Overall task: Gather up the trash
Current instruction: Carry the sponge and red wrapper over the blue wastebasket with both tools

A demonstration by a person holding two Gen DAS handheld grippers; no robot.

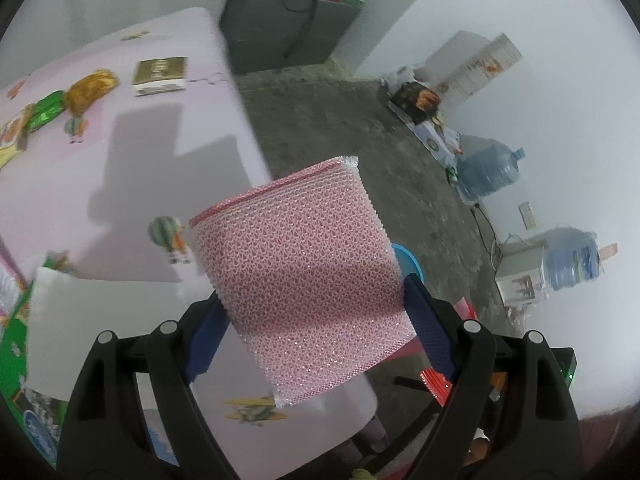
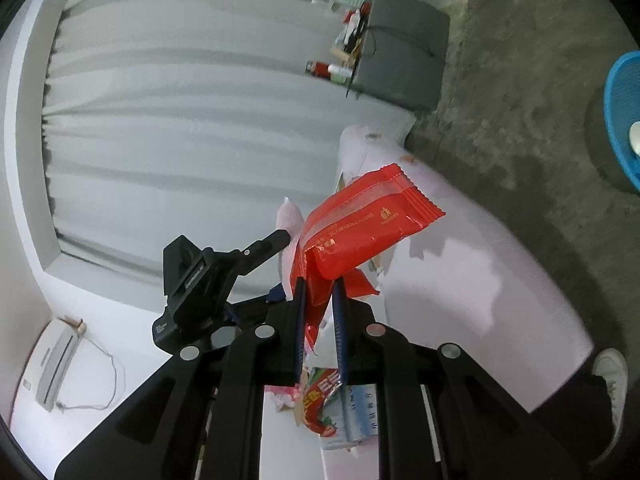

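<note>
Carrying is the step in hand: the left gripper [image 1: 316,320], jaws wide, clamps a pink mesh pad [image 1: 296,276] beyond the table [image 1: 120,152] edge; the right gripper [image 2: 320,320], nearly shut, pinches a red wrapper [image 2: 360,228]. Next, probably, both release over the blue bin [image 2: 624,120].

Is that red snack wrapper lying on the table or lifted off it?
Lifted: the right gripper pinches the red wrapper above the table.

- Pink sponge [image 1: 304,276]: netted, flat block, clamped at its two side edges, held tilted above the worktop corner.
- Red wrapper [image 2: 360,228]: glossy, crinkled, pinched at its lower end, jutting up and right.
- Blue bin [image 2: 624,120]: on the floor.
</note>
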